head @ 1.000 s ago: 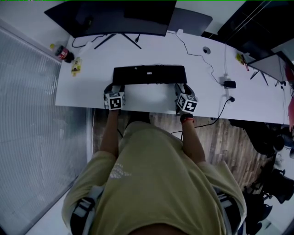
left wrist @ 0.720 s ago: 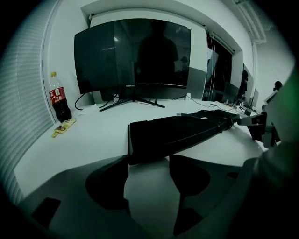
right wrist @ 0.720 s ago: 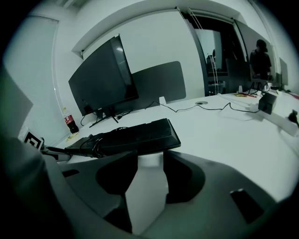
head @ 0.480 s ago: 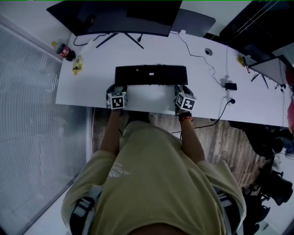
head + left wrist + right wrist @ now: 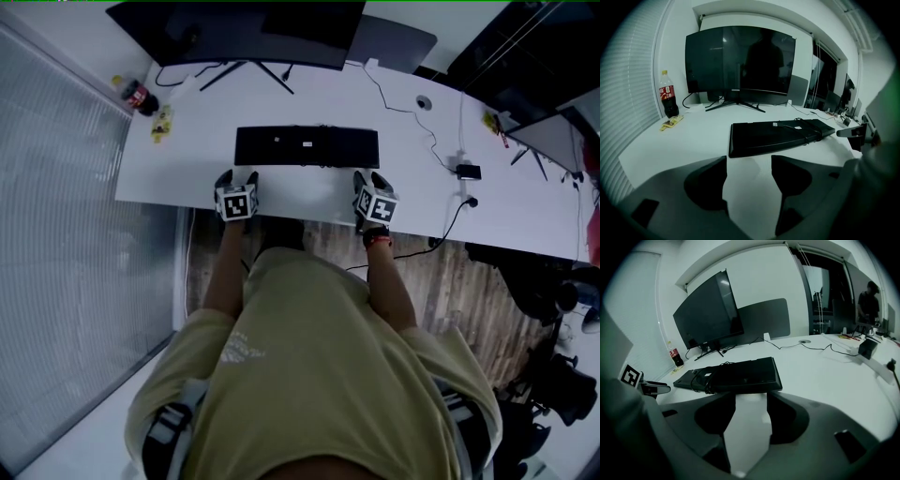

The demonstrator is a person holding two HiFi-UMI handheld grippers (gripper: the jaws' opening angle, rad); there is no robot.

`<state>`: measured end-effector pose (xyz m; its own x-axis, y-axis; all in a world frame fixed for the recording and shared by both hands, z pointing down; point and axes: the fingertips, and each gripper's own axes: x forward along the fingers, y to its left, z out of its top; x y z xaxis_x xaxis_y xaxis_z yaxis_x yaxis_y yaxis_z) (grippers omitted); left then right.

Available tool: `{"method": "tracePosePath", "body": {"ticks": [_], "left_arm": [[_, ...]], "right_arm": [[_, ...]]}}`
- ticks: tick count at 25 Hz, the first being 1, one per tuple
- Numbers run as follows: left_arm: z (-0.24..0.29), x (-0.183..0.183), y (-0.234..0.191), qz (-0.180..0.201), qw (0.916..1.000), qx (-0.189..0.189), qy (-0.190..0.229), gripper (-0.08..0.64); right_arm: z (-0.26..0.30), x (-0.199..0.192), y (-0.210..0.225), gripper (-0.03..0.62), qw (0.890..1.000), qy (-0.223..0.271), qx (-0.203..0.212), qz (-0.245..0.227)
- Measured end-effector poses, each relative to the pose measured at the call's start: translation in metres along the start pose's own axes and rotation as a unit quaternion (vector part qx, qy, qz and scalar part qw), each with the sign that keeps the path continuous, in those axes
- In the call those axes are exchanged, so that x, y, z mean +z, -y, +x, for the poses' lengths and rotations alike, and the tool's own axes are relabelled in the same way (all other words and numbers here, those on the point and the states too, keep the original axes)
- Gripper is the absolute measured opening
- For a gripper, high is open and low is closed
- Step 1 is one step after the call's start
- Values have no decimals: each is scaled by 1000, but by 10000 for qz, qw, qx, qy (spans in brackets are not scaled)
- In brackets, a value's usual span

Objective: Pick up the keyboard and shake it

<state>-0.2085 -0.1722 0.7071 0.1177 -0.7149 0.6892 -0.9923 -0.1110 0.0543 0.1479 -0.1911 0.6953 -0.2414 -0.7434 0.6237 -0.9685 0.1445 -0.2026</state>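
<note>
White desk [image 5: 525, 202], black keyboard [image 5: 307, 146], monitor [image 5: 234, 28], cola bottle [image 5: 137, 95], snack wrapper [image 5: 161, 123]

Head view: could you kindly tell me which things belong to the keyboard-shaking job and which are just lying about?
Job in hand:
keyboard, flat on the desk
left gripper and right gripper, jaws just opened further, nothing between them

Lying about:
monitor
cola bottle
yellow packet
small black box

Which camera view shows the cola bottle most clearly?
The left gripper view: the cola bottle stands upright, with label and cap visible. The head view shows it small, from above; the right gripper view shows it tiny and far.
</note>
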Motion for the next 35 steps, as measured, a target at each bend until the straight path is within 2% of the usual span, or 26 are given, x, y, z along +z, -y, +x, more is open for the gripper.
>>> {"method": "tracePosePath", "body": {"ticks": [4, 10, 15, 23, 29, 35], "left_arm": [[-24, 8, 18, -148, 9993, -142, 328, 299], [-65, 34, 43, -18, 9954, -198, 941, 290], [-101, 55, 68, 44, 9895, -283, 1417, 244], [-153, 93, 90, 56, 9787, -293, 2032, 159], [-181, 111, 107, 314, 9711, -255, 2350, 115], [-202, 119, 121, 430, 9628, -220, 2658, 62]], "right_arm": [[-17, 9, -17, 222, 9994, 199, 236, -143], [-47, 42, -46, 213, 9943, 783, 609, -385], [-78, 67, -69, 201, 9863, 1186, 875, -739], [-127, 98, -98, 156, 9741, 1690, 1162, -947], [-155, 112, -114, 109, 9654, 2003, 1368, -962], [-171, 116, -115, 57, 9619, 2128, 1406, -985]]}}
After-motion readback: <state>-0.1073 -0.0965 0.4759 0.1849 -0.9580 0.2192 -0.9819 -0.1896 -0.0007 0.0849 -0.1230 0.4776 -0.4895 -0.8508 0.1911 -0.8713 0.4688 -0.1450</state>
